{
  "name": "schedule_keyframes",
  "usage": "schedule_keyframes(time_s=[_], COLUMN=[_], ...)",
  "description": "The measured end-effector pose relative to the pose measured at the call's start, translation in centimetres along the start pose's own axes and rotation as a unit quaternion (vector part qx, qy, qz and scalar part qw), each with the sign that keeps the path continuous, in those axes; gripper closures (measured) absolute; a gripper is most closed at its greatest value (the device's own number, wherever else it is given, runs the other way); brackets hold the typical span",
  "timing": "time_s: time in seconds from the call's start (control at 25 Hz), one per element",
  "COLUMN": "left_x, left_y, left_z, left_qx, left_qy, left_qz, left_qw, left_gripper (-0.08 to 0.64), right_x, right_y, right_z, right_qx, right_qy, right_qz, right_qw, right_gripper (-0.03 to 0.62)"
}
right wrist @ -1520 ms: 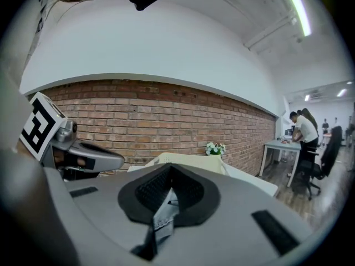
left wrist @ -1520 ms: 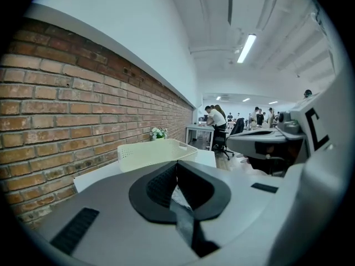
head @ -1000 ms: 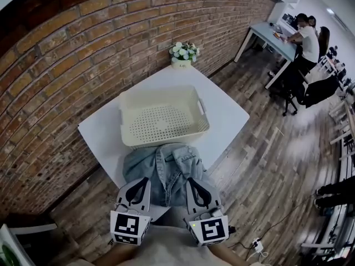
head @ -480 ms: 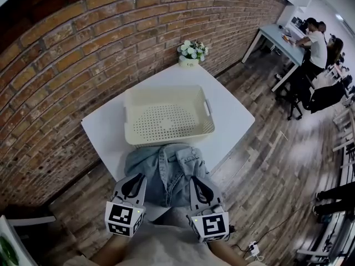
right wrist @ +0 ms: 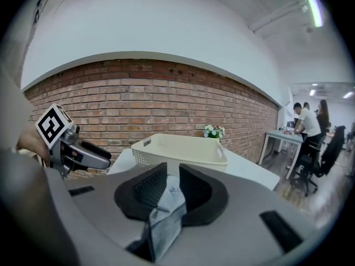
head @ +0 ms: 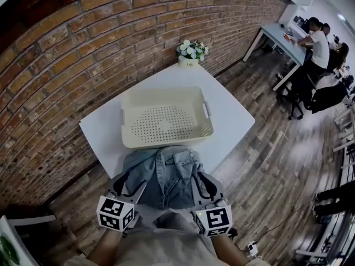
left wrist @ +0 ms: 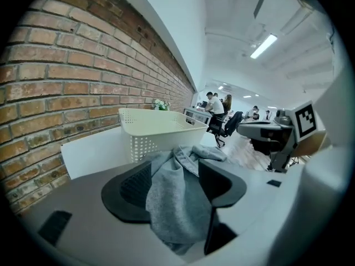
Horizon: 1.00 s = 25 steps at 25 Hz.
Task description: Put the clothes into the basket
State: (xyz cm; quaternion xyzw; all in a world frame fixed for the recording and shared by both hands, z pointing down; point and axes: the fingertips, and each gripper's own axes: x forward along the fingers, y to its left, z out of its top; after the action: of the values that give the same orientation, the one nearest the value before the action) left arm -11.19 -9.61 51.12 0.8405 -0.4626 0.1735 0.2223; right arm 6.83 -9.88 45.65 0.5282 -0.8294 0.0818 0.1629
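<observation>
Looking along the left gripper (left wrist: pixel 176 169), I see its jaws standing apart, having just been opening, with a fold of the denim jacket (head: pixel 166 173) lying loose between them; the right gripper (right wrist: pixel 172 180) has just been opening slightly too, yet its pads seem to pinch the cloth; the jacket lies on the table (head: pixel 102 134) just beside the basket (head: pixel 128 115), outside it, on my side.
</observation>
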Motion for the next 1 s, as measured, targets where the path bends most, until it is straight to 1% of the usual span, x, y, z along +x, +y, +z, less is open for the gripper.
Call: schedule_keyframes(time_s=[0.08,0.16,0.2,0.36,0.52,0.64,0.8,1.0], left_x=[0.5,1.0,1.2,1.8,2.5,2.9,3.4,4.4], left_y=[0.1,0.1,0.1,0.6,1.1,1.4,1.6,2.2], left_z=[-0.2,-0.5,-0.7,-1.4,-2.2,-3.1,-4.7,-6.6], left_qx=[-0.001,-0.004,-0.004,0.002,-0.019,-0.032,-0.038,-0.031], left_qy=[0.006,0.015,0.021,0.038,0.055,0.073,0.104,0.151], left_qz=[-0.008,-0.019,-0.022,-0.024,-0.039,-0.049,-0.062,-0.056], left_qw=[0.9999,0.9997,0.9995,0.9990,0.9976,0.9956,0.9919,0.9865], left_gripper=[0.282,0.253,0.239,0.171,0.133,0.101,0.069,0.055], right_x=[0.3,0.6,0.8,1.1,1.5,2.1,2.9,3.9], right_y=[-0.4,-0.7,-0.8,-1.4,-2.2,-2.5,-2.3,-2.1], right_z=[-0.8,-2.0,-2.6,-5.0,-6.7,-7.8,-9.6,-12.1], right_qx=[0.002,0.003,0.005,0.021,0.035,0.036,0.032,0.054], right_qy=[0.012,0.030,0.040,0.077,0.106,0.125,0.163,0.220], right_qz=[0.007,0.018,0.024,0.045,0.054,0.066,0.089,0.105], right_qw=[1.000,0.999,0.999,0.996,0.992,0.989,0.982,0.968], right_gripper=[0.514,0.451,0.410,0.287,0.199,0.135,0.094,0.074])
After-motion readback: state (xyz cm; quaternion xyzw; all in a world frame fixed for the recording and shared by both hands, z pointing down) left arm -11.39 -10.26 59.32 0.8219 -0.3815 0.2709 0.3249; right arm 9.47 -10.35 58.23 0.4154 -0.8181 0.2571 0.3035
